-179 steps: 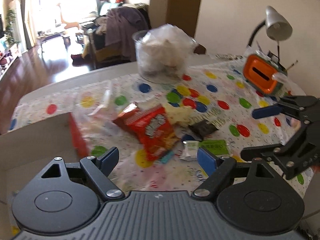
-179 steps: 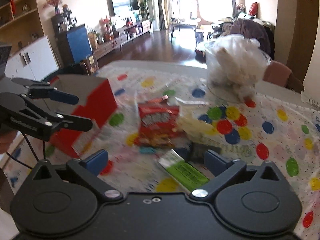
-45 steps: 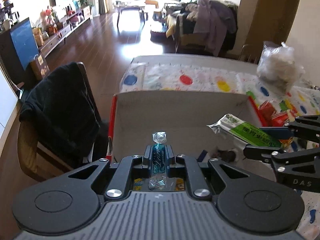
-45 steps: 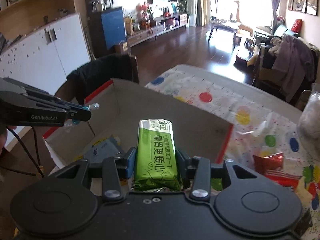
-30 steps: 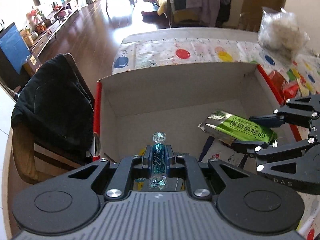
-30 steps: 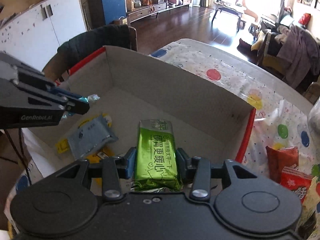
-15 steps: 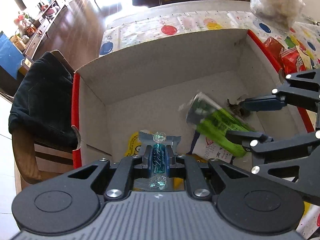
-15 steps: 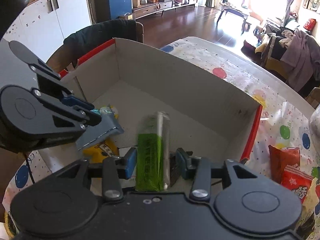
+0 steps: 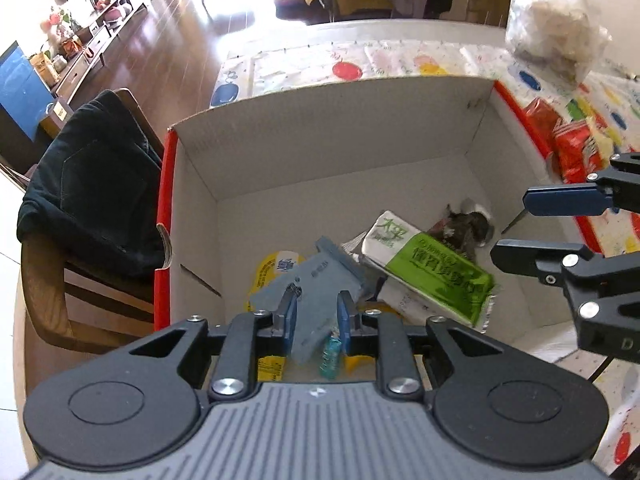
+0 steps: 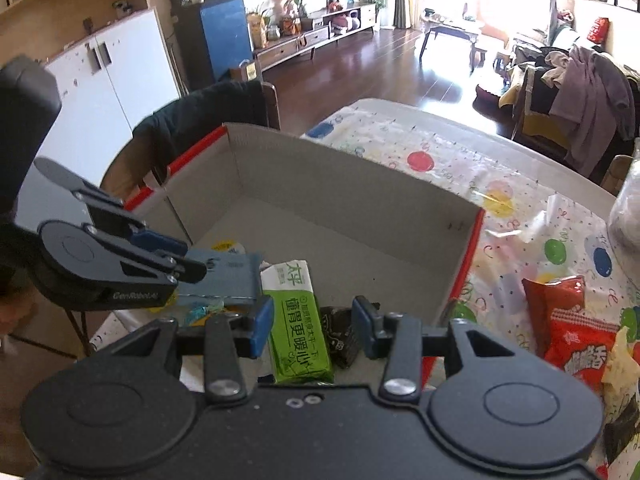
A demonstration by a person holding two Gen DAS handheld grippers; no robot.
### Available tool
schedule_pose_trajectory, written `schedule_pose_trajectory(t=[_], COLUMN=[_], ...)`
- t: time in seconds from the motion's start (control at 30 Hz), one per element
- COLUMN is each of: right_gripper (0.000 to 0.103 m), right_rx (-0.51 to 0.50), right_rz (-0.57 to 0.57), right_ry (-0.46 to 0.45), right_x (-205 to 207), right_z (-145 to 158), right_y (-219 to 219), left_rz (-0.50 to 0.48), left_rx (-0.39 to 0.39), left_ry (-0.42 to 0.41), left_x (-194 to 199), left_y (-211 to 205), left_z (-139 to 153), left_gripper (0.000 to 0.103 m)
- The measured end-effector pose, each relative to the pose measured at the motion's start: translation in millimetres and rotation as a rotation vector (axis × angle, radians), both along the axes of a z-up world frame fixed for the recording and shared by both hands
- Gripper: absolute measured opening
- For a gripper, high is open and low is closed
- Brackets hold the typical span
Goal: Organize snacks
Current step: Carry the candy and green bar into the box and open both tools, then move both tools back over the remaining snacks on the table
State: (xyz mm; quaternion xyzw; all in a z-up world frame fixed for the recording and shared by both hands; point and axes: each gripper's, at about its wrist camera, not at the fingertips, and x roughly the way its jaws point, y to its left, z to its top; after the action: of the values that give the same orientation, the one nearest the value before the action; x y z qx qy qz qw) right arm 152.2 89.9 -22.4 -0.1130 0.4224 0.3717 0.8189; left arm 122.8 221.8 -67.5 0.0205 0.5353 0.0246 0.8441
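An open cardboard box with red outer sides holds a grey-blue packet, a yellow packet and a dark wrapper. The green packet lies flat on the box floor. My right gripper hangs open above it, pads clear of it. My left gripper points down into the box, and its jaws are opening. The teal candy has slid low beside the right pad, and nothing presses on it.
Red snack bags lie on the dotted tablecloth right of the box. A clear bag of white stuff stands at the far right. A chair with a dark jacket is left of the box.
The green packet dropped out of my right gripper and now lies in the box; that gripper has drawn back a little. My left jaws have parted and the candy has slipped down.
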Motion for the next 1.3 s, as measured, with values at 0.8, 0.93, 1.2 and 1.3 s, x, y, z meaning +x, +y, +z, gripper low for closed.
schedule_pose_trajectory(t=[0.8,0.93,1.2,1.3], right_gripper=[0.047,0.058,0.081,0.085], right_rx=[0.187,0.212,0.230,0.232], right_rz=[-0.049,-0.071,-0.136,-0.171], right_ry=[-0.090,-0.106,-0.126,-0.134], right_x=[-30.9,-34.2,-34.6,-34.3], right_z=[65.2,72.1,73.9,71.6], right_y=[-66.9,-87.0,-142.1,-165.4], left_rz=[-0.055,-0.066,-0.115,-0.135], left_rx=[-0.057,-0.084,-0.111,-0.124], left_ry=[-0.254,-0.292,-0.352,-0.357], left_x=[-30.2,-33.5,-31.5,-26.9], left_y=[-56.5,-69.3,-112.3,-130.2], left_z=[75.0,83.0,91.1,90.8], left_gripper=[0.035,0.050,0.067,0.069])
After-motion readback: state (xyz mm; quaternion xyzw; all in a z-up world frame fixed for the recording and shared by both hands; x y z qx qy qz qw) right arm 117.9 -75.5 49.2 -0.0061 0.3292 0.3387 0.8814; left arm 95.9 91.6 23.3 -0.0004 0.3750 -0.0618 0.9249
